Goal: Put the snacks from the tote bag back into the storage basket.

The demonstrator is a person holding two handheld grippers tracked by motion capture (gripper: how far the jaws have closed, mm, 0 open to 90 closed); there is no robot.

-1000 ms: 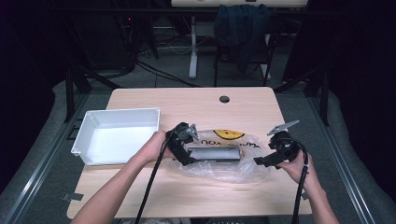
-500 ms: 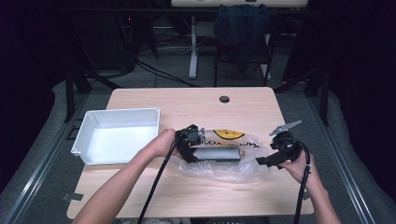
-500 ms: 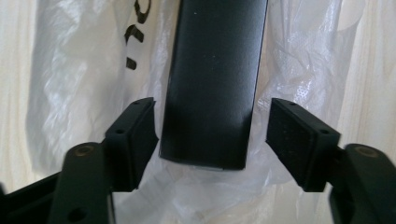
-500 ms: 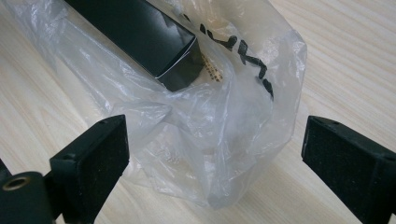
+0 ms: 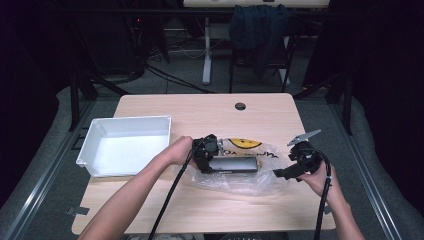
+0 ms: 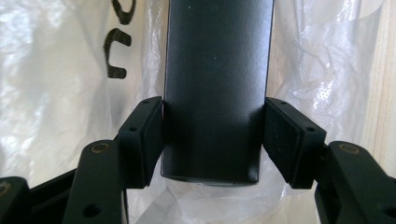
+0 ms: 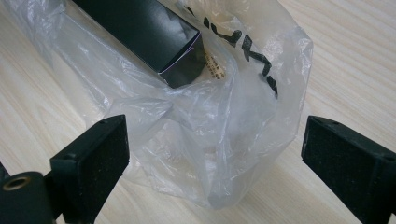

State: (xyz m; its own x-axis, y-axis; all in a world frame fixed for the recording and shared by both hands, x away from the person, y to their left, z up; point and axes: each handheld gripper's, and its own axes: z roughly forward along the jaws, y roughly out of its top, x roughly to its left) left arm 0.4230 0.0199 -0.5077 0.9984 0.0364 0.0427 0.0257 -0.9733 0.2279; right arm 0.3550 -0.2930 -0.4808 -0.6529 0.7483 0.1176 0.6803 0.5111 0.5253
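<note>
**Left gripper closes in on the black box**

The left gripper [image 5: 207, 152] has slid in from the tray side toward the middle of the tabletop and dropped lower, and its jaws have just been closing. In the left gripper view the long black box [image 6: 217, 88] now stands squarely between the two pads [image 6: 147, 137]: the left pad sits flush on the box's side, while the right pad meets it at its inner corner and angles away, so I'd call this a grip just forming, though how firm it is I can't quite tell.

The box lies near the front edge of the tabletop, right of centre, on a crumpled clear plastic bag [image 5: 250, 175] with black lettering and a yellow print. One end reaches into the bag's mouth, as the right gripper view shows.

The right gripper [image 5: 286, 172] hasn't budged. It hovers at the bag's right end, jaws spread wide, bag and box end [image 7: 154, 32] in front of them, nothing pinched.

The white tray [image 5: 90, 145] waits at the left edge.

My read: the left side has its hold on the box, so sliding it free of the bag looks like the next call, and the right gripper may need to pin the plastic first.
</note>
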